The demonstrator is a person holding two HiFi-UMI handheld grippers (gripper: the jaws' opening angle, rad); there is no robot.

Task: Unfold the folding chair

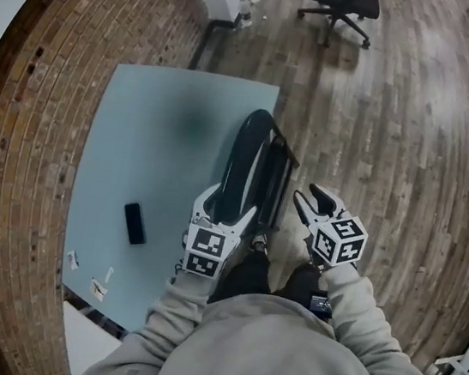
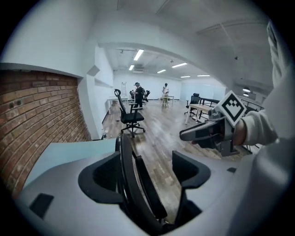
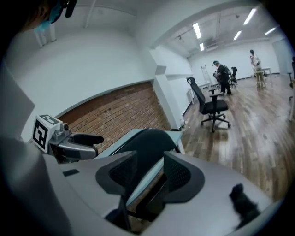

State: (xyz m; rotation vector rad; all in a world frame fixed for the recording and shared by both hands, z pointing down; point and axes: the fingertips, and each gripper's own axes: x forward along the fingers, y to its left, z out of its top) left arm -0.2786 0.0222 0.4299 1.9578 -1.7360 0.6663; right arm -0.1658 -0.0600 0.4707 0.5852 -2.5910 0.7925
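Observation:
A black folding chair (image 1: 253, 163) stands folded flat on the wood floor and leans against the edge of the light-blue table (image 1: 156, 128). My left gripper (image 1: 230, 203) is open and straddles the chair's near top edge. In the left gripper view the chair's curved frame (image 2: 126, 170) runs between the fingers of the left gripper (image 2: 146, 161), close to the left one. My right gripper (image 1: 305, 190) hangs just right of the chair, apart from it. It is open, and past the right gripper (image 3: 150, 159) I see the chair back (image 3: 147, 138).
A brick wall (image 1: 77, 74) borders the table's left side. A small black device (image 1: 134, 223) and two cards (image 1: 99, 289) lie on the table. A black office chair (image 1: 338, 2) stands farther off on the wood floor (image 1: 396, 144). People (image 2: 138, 94) stand far back in the room.

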